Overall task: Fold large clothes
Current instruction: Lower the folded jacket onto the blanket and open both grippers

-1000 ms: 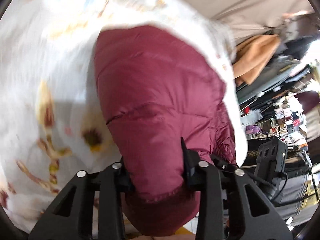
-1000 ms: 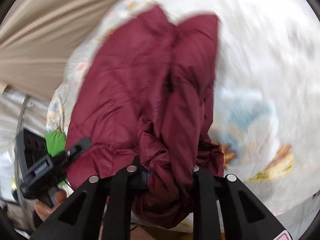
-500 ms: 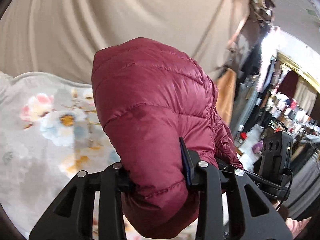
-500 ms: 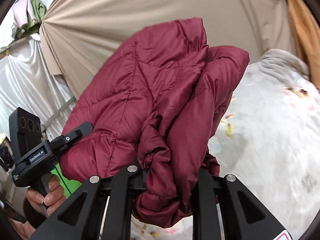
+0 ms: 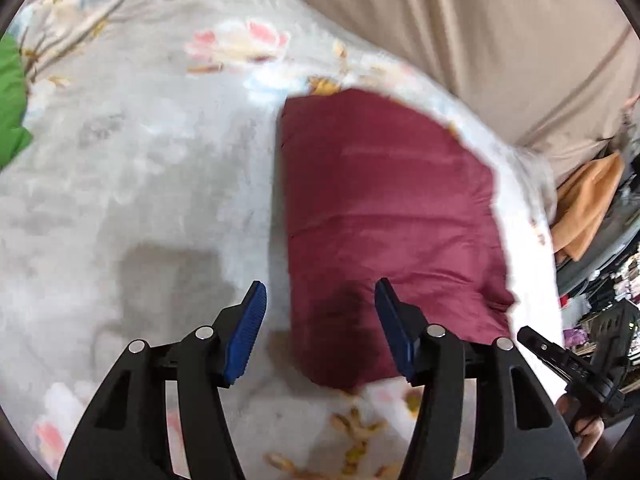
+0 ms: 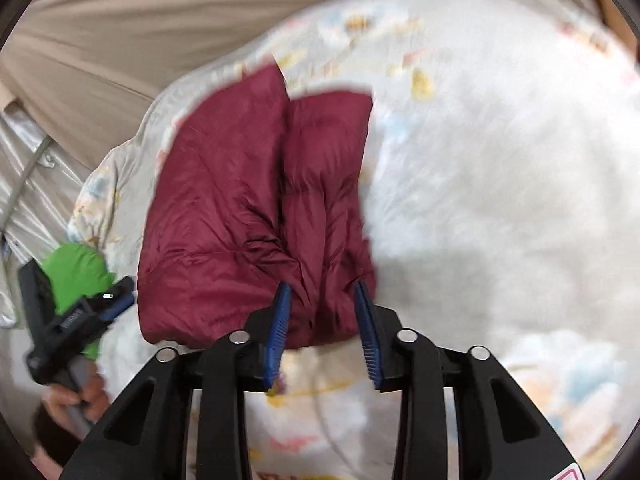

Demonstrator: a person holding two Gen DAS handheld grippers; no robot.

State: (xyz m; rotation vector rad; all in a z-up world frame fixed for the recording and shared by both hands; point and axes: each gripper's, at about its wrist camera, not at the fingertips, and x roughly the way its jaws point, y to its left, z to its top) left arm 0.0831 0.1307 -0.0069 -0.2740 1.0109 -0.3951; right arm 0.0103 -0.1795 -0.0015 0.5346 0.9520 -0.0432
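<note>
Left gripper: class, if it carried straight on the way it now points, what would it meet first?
Most likely the maroon puffer jacket lying on the floral blanket; the open left gripper points at its near left edge, though depth is unclear.

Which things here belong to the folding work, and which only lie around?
Belong to the job:
maroon puffer jacket
left gripper
right gripper

Only lying about:
floral blanket
green garment
orange cloth
beige curtain

Your left gripper points steeply downward, its 2 blue-padded jaws just opened wide, nothing pressed between them. Your right gripper points down likewise, jaws just parted to a narrower gap, pads not visibly pressing anything.
</note>
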